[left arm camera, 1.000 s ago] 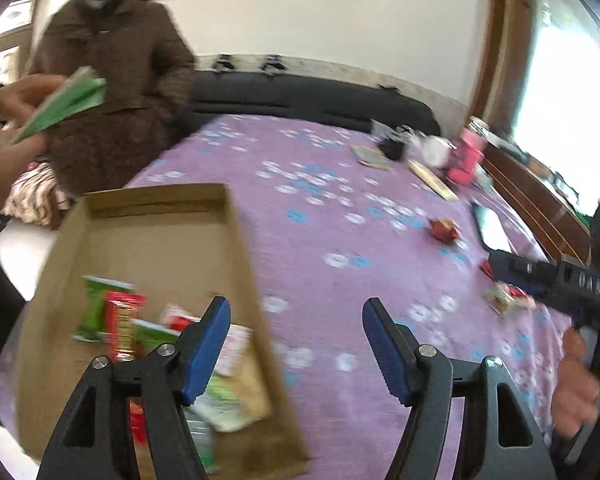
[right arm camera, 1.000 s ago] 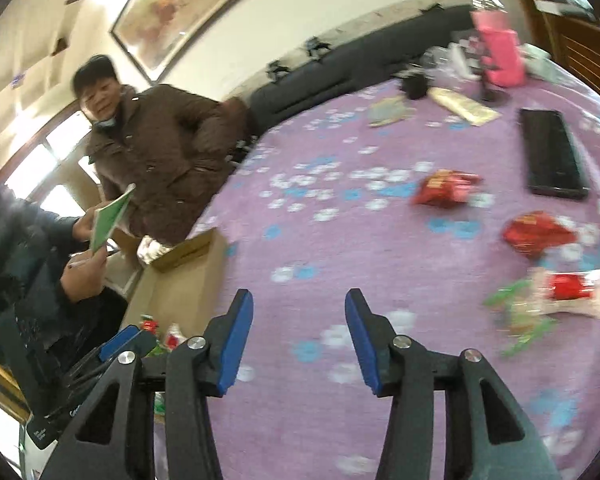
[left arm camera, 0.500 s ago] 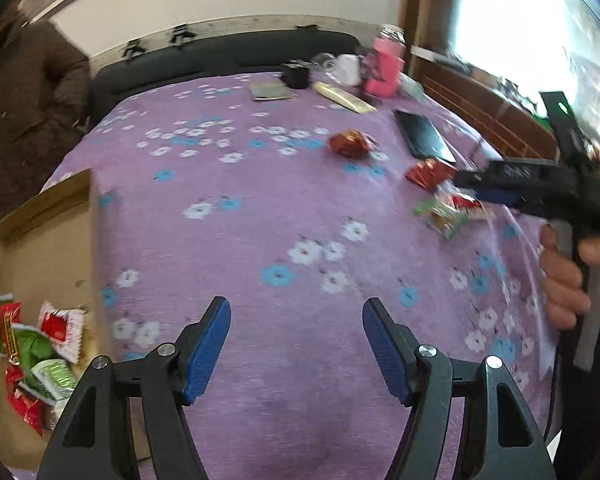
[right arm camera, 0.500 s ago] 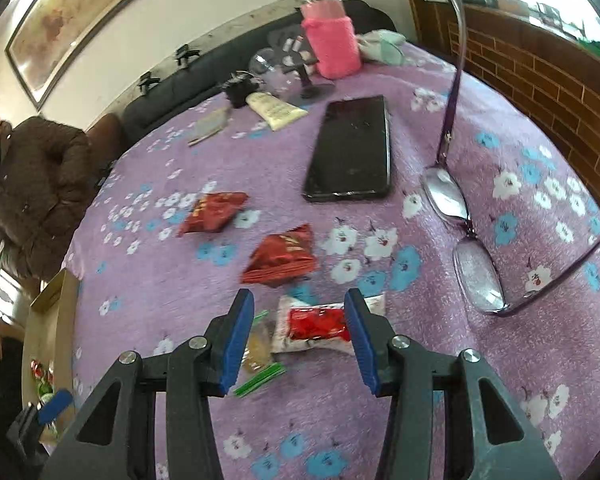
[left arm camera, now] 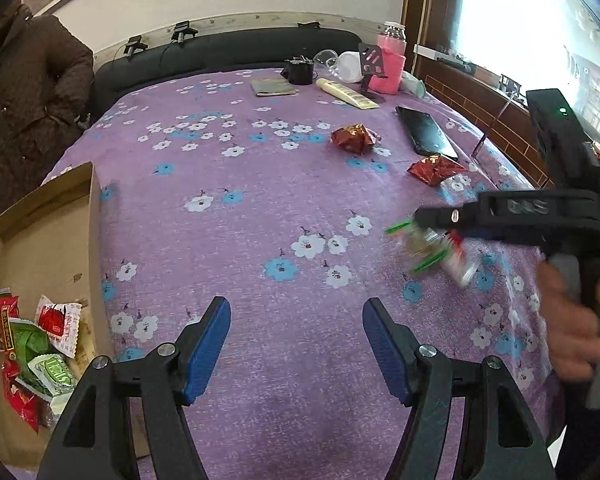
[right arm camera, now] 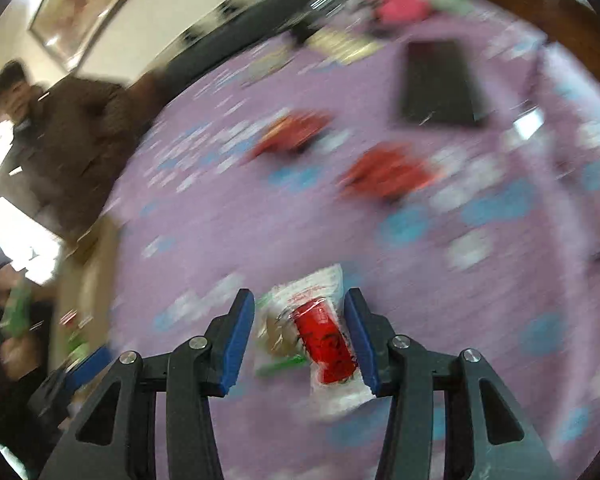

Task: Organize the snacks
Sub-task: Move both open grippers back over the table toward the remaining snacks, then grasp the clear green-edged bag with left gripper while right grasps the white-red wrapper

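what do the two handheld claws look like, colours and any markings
Both claws match. The left claw and right claw have black plastic arms with triangular cut-outs, silver pivot screws, and blue ribbed pads on the inner faces. Seen from the left wrist view, the right claw's black pistol-style body has raised lettering on its side, too blurred to read, and a boxy block on top showing a small green light.

A purple flowered cloth (left arm camera: 240, 240) is spread over the table. A black phone (left arm camera: 426, 133) is laid near its right edge, and at the far end are set a pink bottle (left arm camera: 390, 62), a cream tube (left arm camera: 346, 94) and a booklet (left arm camera: 273, 87) (lying flat). A person in a brown coat (left arm camera: 24, 104) is seen at the left.
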`<move>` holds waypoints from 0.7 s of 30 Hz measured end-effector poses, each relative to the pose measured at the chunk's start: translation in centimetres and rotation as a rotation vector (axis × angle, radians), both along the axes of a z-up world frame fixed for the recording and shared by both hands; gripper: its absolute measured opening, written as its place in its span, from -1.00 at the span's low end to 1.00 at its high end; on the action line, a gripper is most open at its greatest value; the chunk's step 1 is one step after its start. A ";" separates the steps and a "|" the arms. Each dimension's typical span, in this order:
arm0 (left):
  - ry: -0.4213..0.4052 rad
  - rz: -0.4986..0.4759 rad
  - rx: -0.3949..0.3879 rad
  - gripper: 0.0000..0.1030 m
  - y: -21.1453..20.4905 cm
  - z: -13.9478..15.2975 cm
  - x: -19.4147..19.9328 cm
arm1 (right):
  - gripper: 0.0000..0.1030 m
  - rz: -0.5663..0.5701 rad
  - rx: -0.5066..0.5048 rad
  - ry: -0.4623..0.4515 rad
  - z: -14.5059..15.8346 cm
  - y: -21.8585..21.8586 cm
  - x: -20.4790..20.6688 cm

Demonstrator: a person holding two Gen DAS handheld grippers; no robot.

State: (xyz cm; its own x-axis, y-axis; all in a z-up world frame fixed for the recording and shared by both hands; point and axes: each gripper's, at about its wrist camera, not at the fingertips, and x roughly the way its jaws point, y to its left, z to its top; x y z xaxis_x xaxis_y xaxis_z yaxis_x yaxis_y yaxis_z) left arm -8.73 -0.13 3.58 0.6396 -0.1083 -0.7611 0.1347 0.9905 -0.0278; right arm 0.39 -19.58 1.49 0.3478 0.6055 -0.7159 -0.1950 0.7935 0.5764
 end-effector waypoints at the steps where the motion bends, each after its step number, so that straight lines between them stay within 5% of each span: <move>1: -0.001 0.001 0.000 0.40 0.1 0.0 0.0 | -0.10 0.048 0.068 0.017 0.1 0.5 -0.3; 7: -0.012 0.020 -0.012 0.40 0.9 0.3 0.0 | -0.10 0.029 -0.092 -0.113 2.3 0.8 -1.6; 14: -0.016 0.038 -0.027 0.40 1.9 0.4 0.1 | -0.10 0.195 -0.242 -0.265 2.7 2.1 -5.5; 21: -0.015 0.020 -0.025 0.40 1.2 0.4 0.2 | -0.28 0.246 -0.372 -0.295 0.9 3.9 -6.0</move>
State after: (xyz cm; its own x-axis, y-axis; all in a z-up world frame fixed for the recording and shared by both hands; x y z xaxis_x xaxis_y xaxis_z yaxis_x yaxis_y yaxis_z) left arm -8.56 1.12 4.02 0.6531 -0.1141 -0.7486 0.1157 0.9920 -0.0503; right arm -5.64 -15.72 2.38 0.4461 0.4182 -0.7912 -0.5125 0.8442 0.1572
